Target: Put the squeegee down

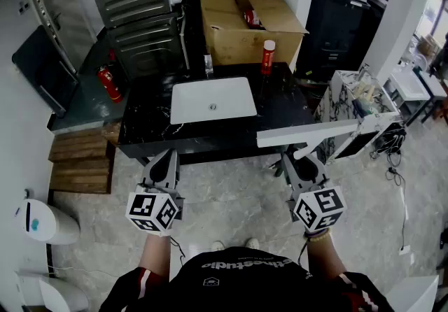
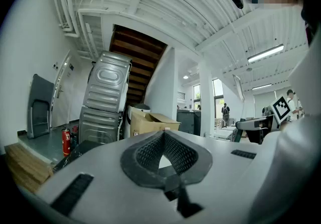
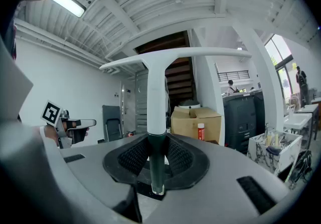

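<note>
L gripper, at 7 o'clock from sink: jaws together, nothing btwn. R gripper, at sink's 5 o'clock: jaws clamped on squeegee handle, blade at gripper's 12, seen against black counter front edge.

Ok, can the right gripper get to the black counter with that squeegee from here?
Probably yes. The right gripper holds the squeegee just before the counter, nothing stands between, and the stretch right of the sink is bare.
</note>
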A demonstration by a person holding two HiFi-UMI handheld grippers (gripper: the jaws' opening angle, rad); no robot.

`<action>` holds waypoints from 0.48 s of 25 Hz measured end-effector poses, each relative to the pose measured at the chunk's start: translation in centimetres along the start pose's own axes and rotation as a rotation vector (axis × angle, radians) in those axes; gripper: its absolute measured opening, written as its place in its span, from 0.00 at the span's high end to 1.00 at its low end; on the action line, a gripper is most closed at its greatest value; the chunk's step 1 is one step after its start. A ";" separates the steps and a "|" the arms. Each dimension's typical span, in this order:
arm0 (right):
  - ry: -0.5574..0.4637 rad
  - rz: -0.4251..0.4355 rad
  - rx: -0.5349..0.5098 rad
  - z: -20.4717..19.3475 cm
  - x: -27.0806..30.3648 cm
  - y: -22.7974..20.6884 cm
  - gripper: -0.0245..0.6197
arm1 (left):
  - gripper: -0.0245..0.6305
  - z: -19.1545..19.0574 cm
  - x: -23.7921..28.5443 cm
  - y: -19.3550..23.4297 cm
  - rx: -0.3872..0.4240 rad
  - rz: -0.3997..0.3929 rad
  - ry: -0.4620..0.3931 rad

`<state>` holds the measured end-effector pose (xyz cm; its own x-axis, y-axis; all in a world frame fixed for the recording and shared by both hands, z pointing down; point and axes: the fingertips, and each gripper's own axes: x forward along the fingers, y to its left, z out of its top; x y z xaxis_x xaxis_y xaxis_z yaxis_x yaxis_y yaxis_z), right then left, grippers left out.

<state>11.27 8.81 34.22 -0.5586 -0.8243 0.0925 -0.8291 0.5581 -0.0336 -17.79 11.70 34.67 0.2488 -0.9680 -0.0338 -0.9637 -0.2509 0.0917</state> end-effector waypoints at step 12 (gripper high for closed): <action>-0.003 -0.001 -0.001 0.4 -0.5 -0.8 0.77 | 0.94 0.4 0.3 -0.8 -0.001 0.004 -0.003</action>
<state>12.21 8.78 33.81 -0.5577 -0.8252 0.0893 -0.8297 0.5573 -0.0326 -16.98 11.66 34.18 0.2445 -0.9690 -0.0368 -0.9646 -0.2469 0.0928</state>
